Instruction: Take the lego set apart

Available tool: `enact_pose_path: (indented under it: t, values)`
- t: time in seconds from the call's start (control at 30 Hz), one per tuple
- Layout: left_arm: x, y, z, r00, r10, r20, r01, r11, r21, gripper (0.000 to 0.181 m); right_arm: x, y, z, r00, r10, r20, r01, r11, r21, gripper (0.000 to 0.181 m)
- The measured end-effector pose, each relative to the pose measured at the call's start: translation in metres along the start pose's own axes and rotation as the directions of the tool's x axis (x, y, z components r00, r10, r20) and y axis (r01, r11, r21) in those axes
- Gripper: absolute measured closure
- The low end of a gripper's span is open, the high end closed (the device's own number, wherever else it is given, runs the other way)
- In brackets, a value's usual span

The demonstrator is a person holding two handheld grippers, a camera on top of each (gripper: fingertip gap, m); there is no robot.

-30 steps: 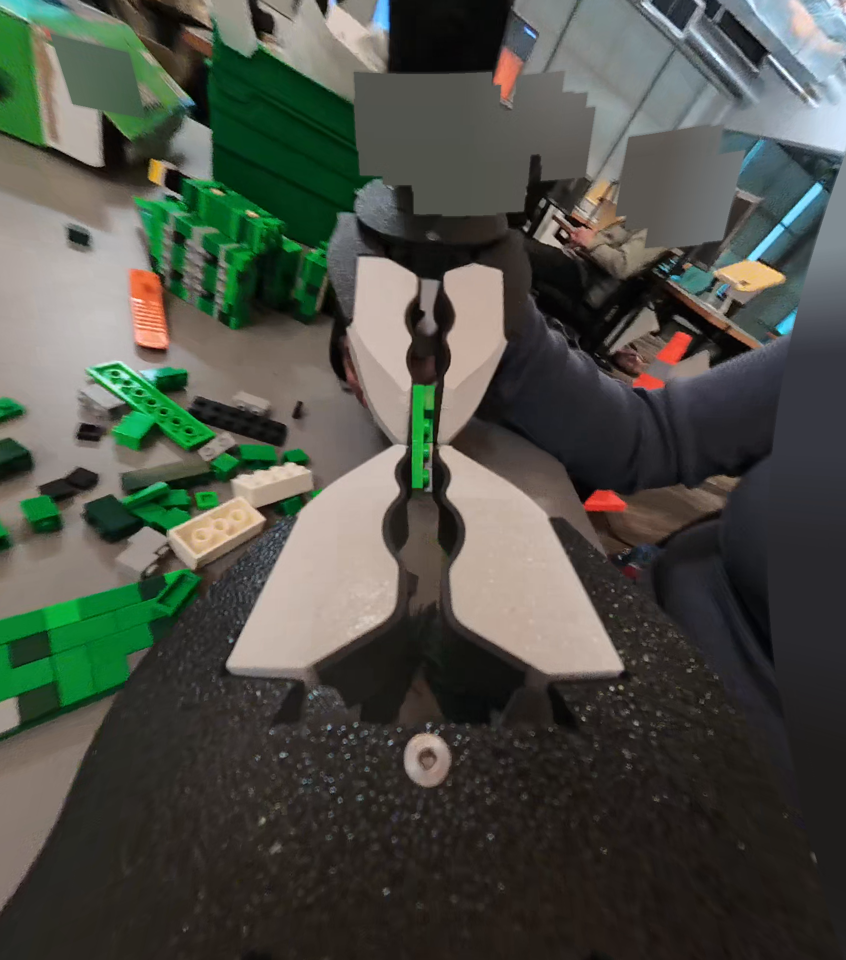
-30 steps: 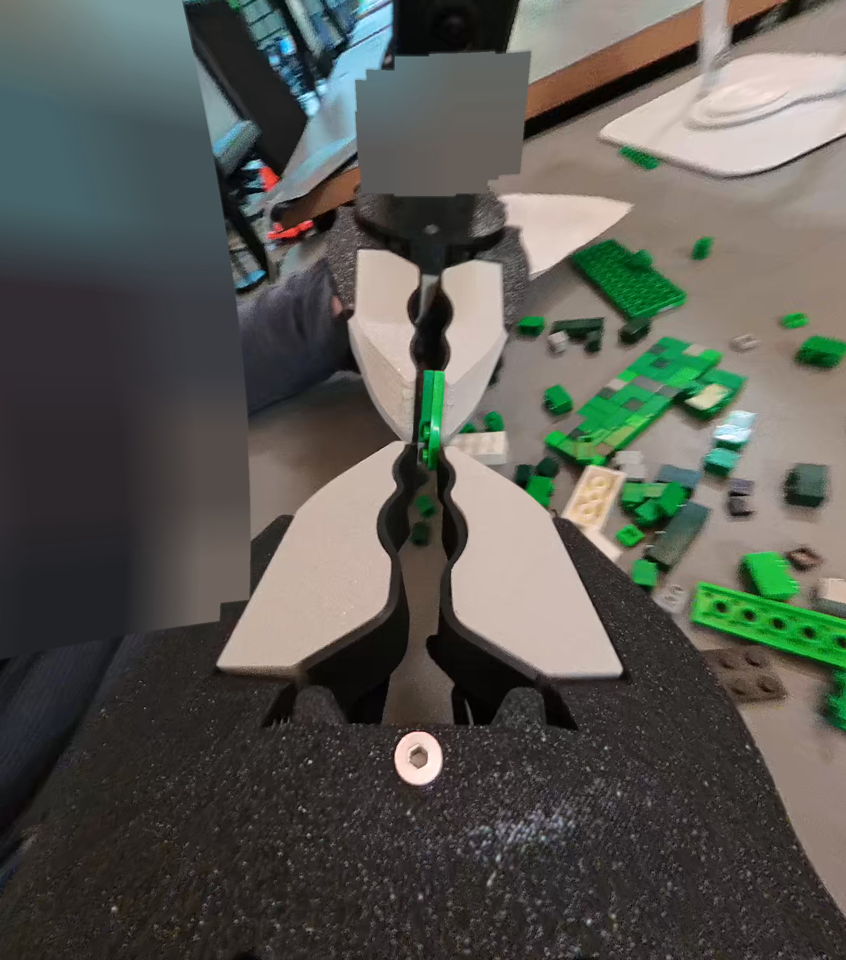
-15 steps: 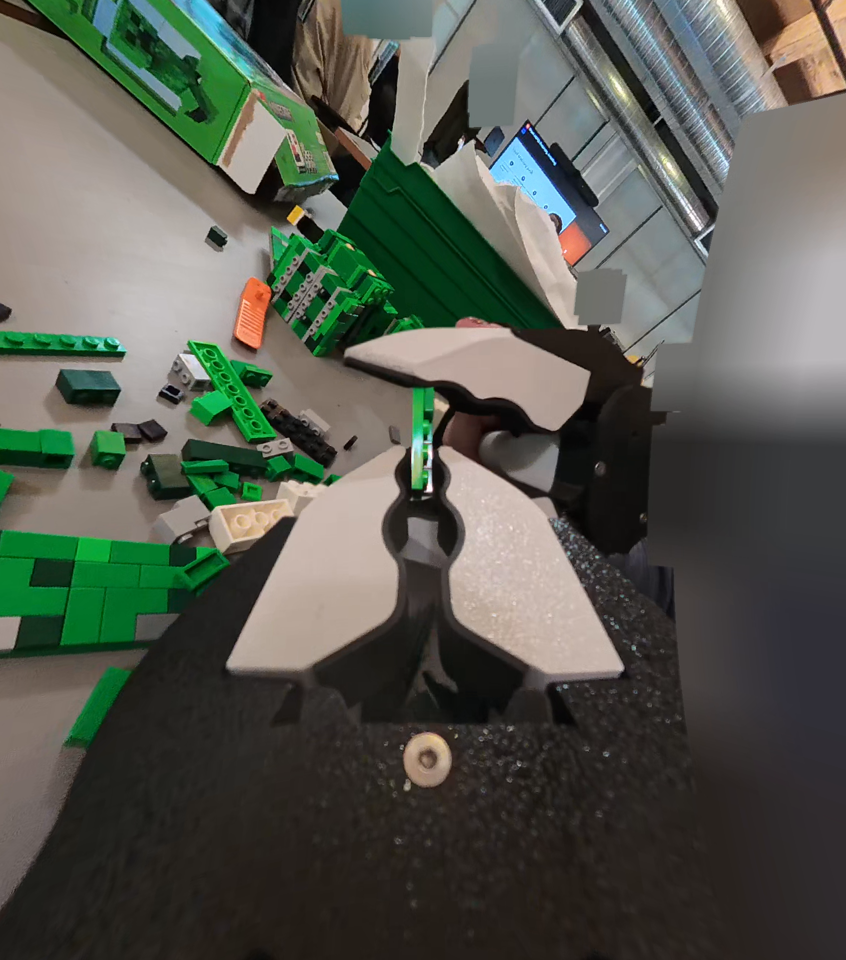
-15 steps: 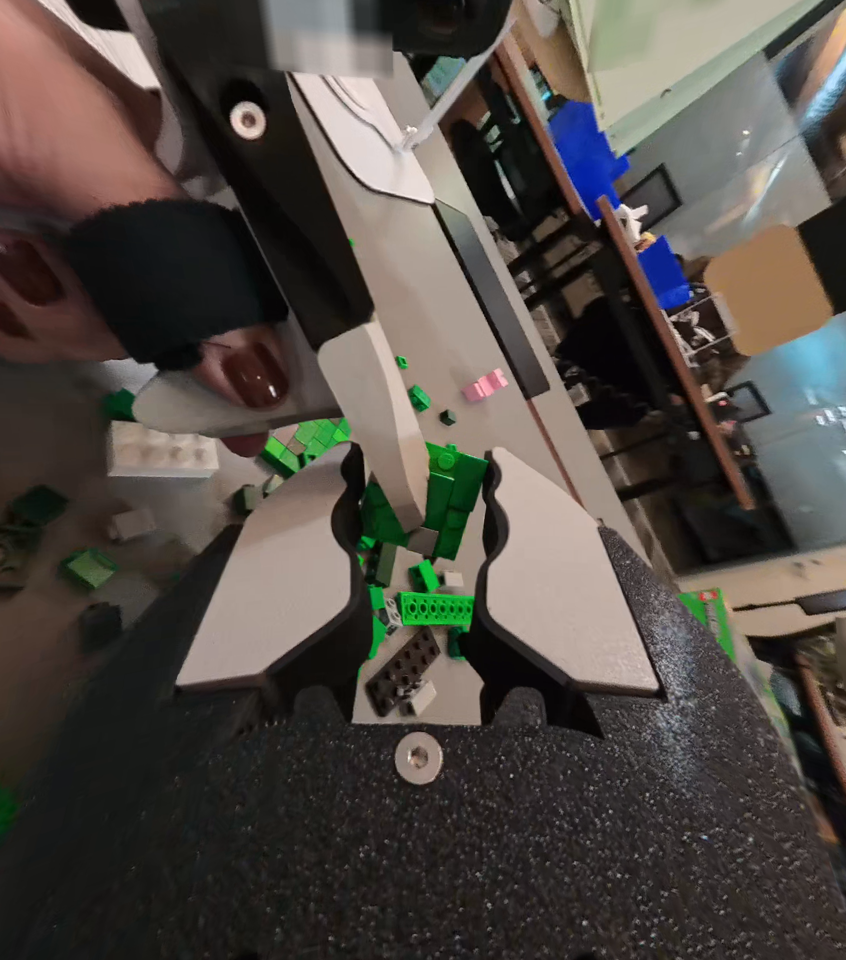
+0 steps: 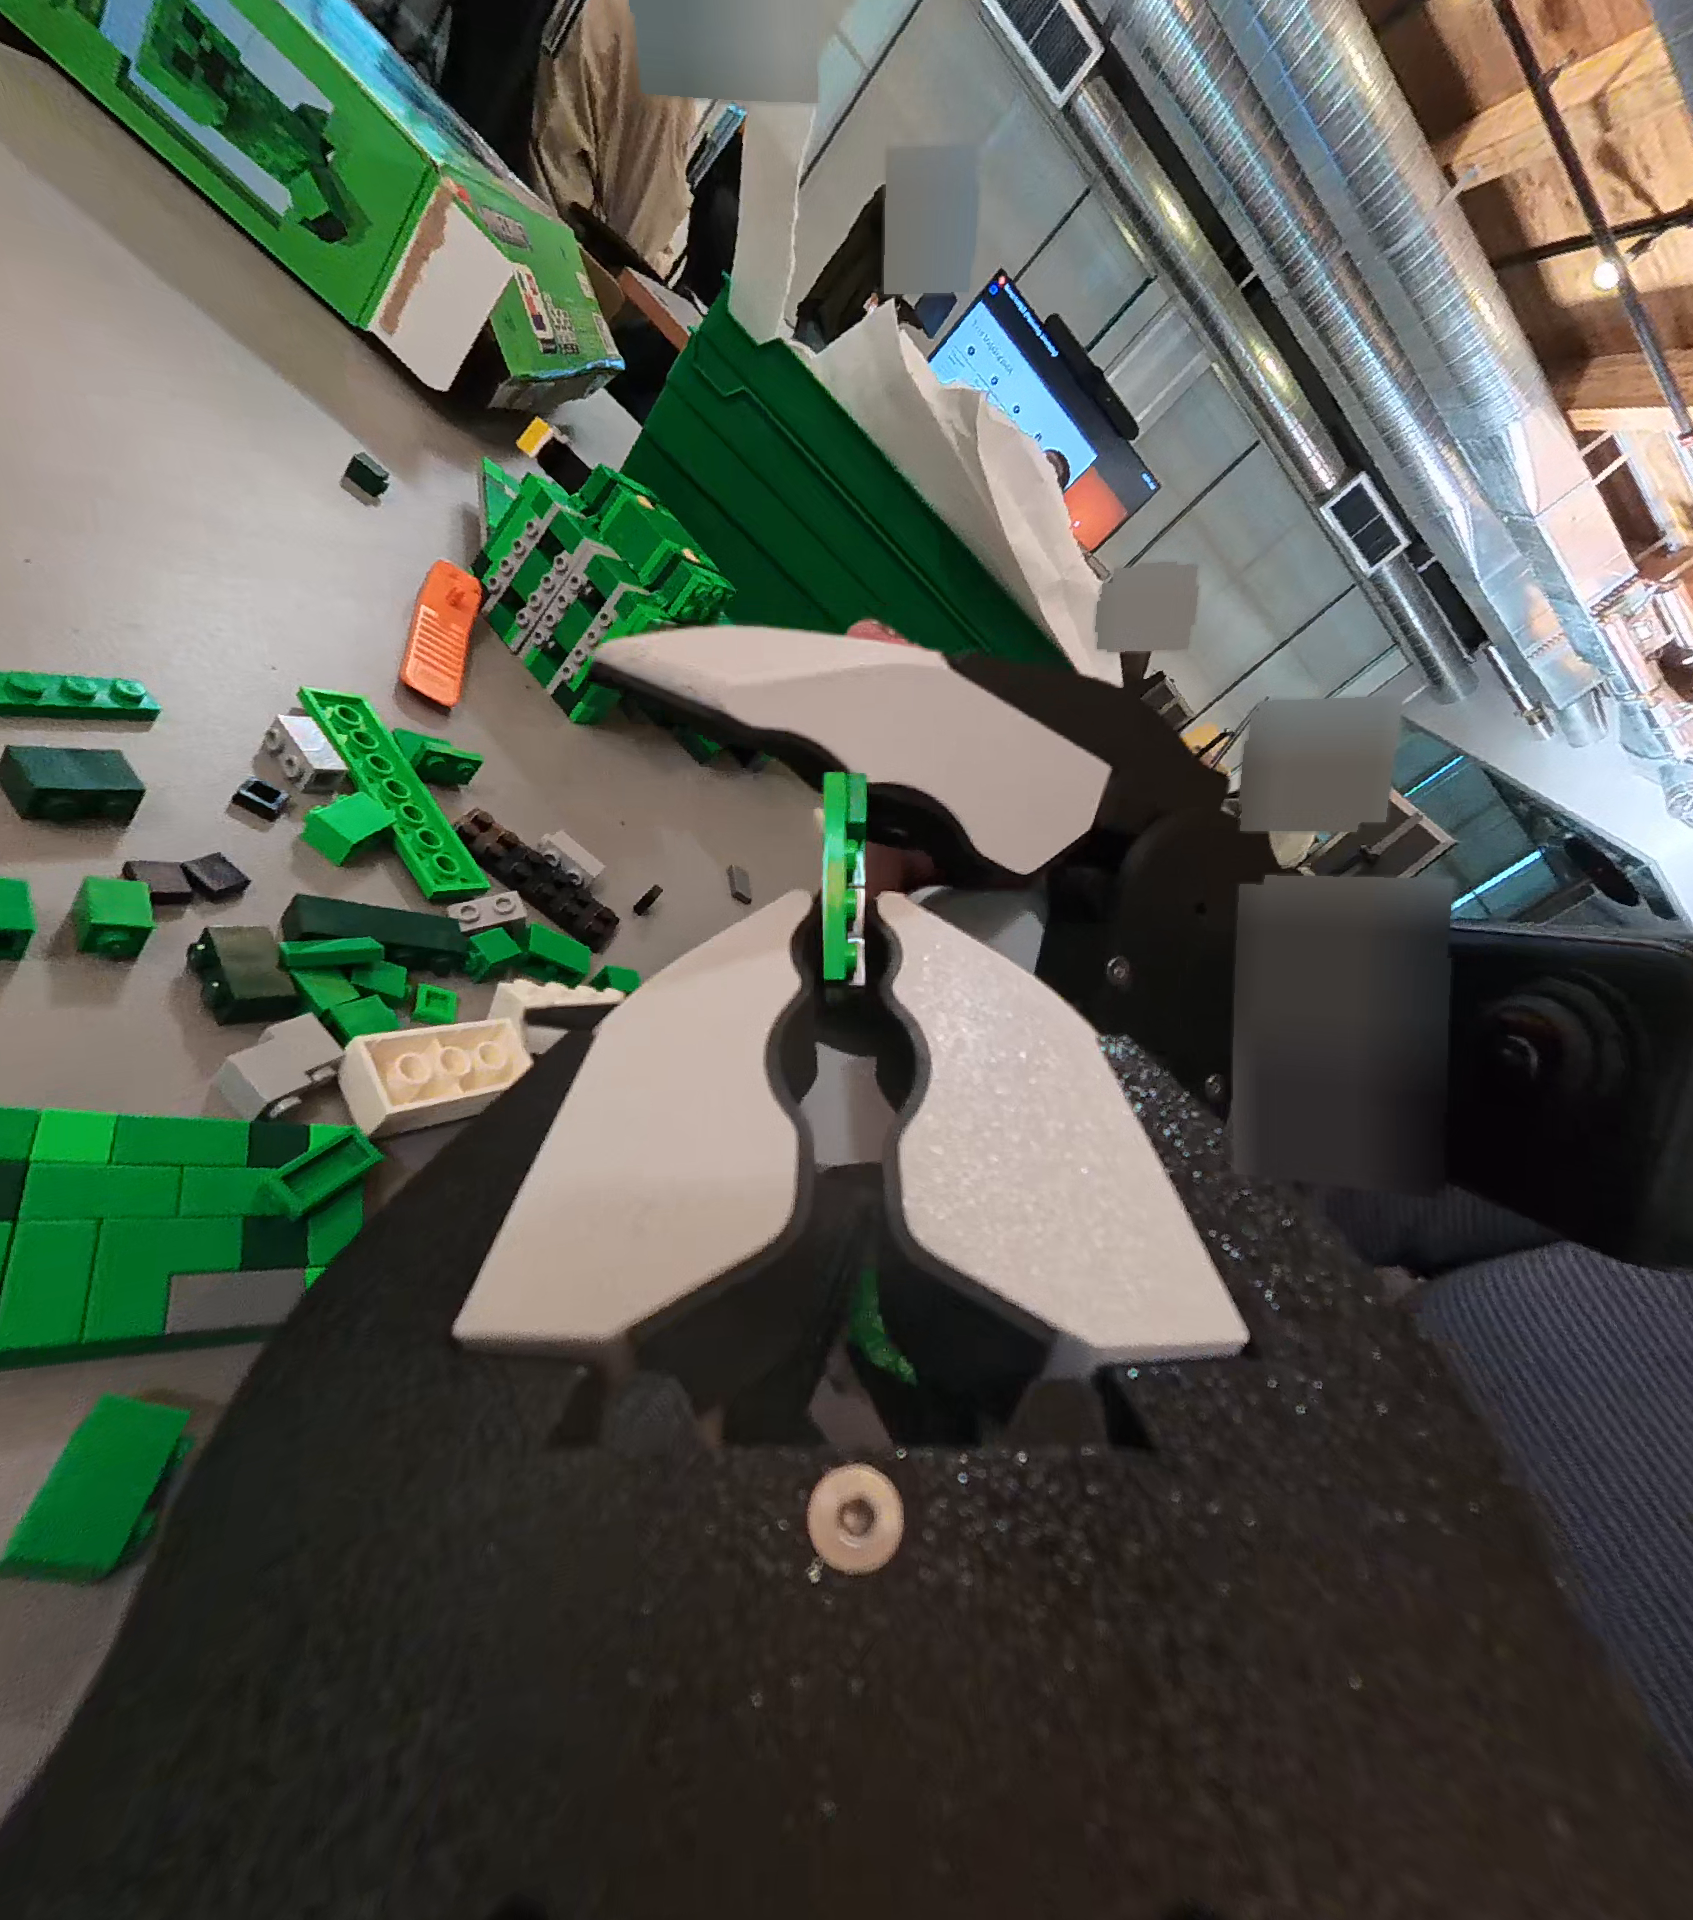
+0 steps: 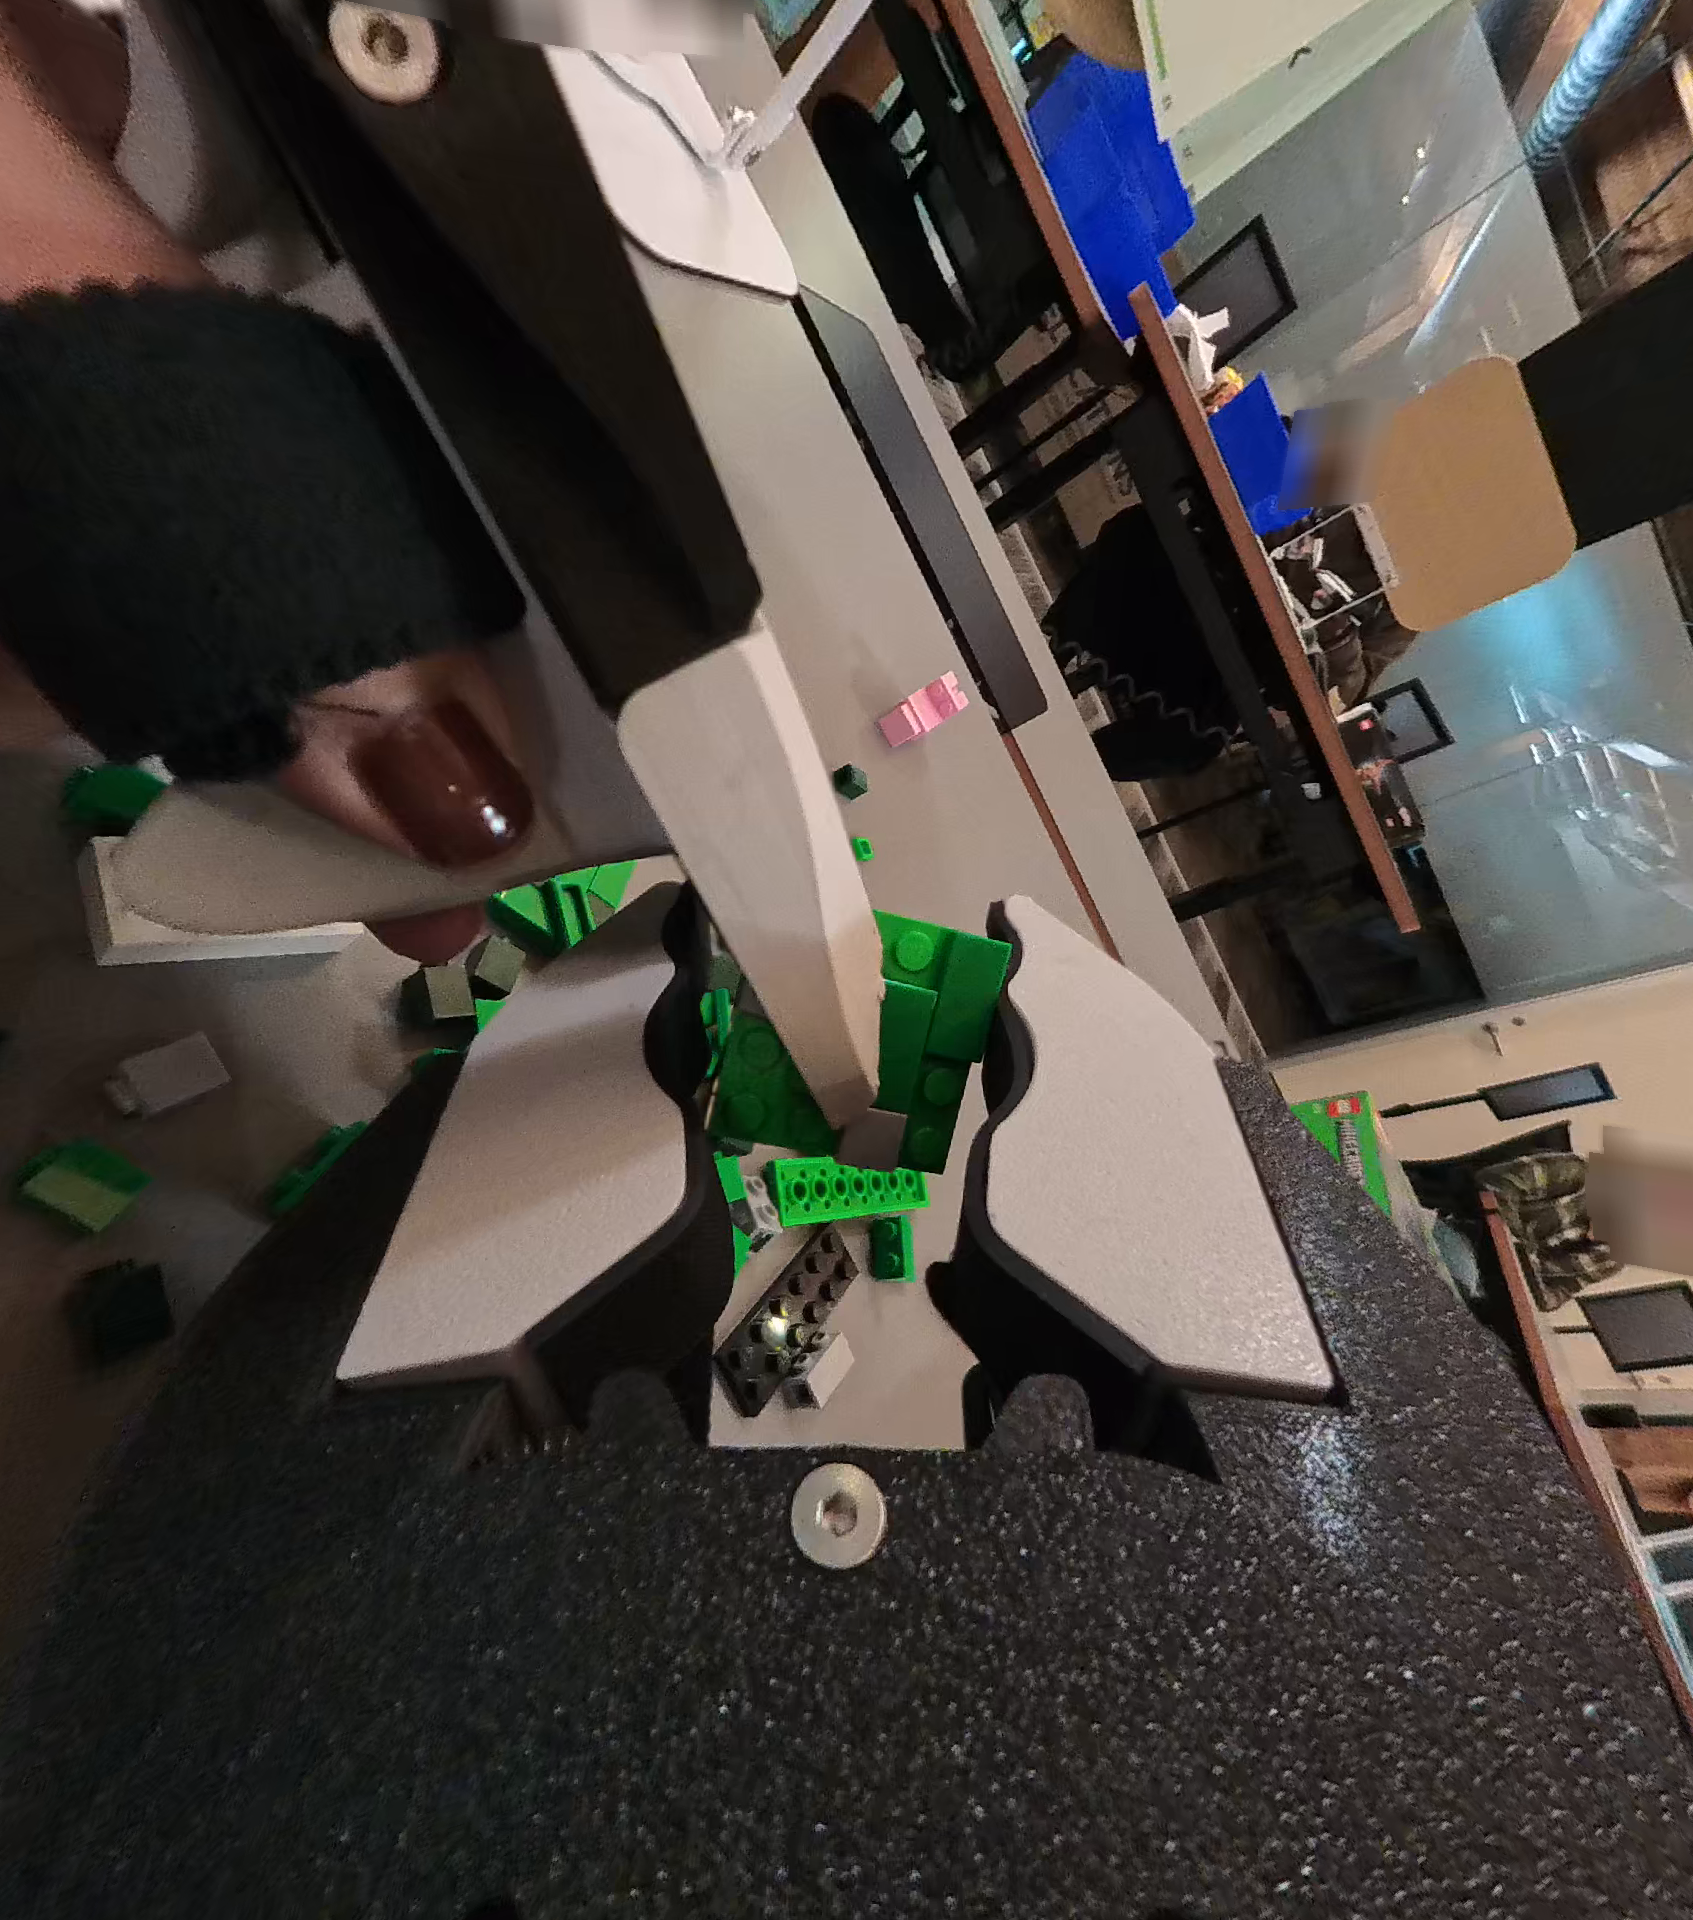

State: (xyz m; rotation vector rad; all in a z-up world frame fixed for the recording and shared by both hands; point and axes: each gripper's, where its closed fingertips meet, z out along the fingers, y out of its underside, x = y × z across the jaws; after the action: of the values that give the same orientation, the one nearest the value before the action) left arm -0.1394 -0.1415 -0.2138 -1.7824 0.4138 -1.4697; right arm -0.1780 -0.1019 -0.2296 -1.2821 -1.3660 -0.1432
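Note:
My left gripper (image 5: 844, 914) is shut on a small thin green lego piece (image 5: 842, 883) and holds it upright above the table. The piece's top end meets a grey finger (image 5: 852, 707) of my right gripper, which lies sideways across it. In the right wrist view my right gripper (image 6: 847, 914) is open with nothing clamped. A finger (image 6: 769, 894) of the left gripper pokes between its jaws and hides the green piece. A hand (image 6: 437, 790) in a black fingerless glove grips the left gripper.
Loose green, black and white bricks (image 5: 385, 935) litter the grey table. A flat green panel (image 5: 73, 1226) lies at the near left. A half-built green block (image 5: 593, 592), an orange separator (image 5: 437, 634), a green bin (image 5: 821, 499) and the set's box (image 5: 302, 156) stand farther back. My right fingertips sit around 5 cm from my left ones.
One second ago both grippers were shut on the green piece, tip to tip. The right gripper has since opened, let go and turned sideways. The left still holds the piece.

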Motion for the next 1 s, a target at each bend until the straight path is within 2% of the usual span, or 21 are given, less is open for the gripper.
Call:
enact_pose_path:
  t: [0.3, 0.43, 0.6, 1.0]
  values:
    - [-0.0012, 0.0028, -0.0012, 0.999, 0.029, 0.025, -0.029, 0.999, -0.024, 0.175, -0.0033, 0.0, 0.0004, 0.999, 0.005, 0.032, -0.005, 1.0, 0.008, 0.135]
    - [-0.0032, 0.0031, 0.0009, 1.0, -0.006, 0.018, 0.006, 1.0, -0.017, 0.175, -0.0064, 0.0025, 0.0015, 0.998, 0.0, 0.064, -0.001, 1.0, 0.007, 0.138]
    - [-0.0004, 0.0048, -0.0002, 0.998, 0.061, 0.024, -0.06, 0.997, -0.043, 0.175, -0.0076, -0.0014, -0.0001, 0.997, 0.008, 0.073, -0.011, 0.999, 0.038, 0.135]
    - [-0.0034, 0.0064, -0.0001, 0.998, 0.046, 0.038, -0.044, 0.998, -0.049, 0.176, -0.0066, 0.0005, 0.002, 0.996, -0.09, 0.014, 0.09, 0.996, 0.018, 0.138]
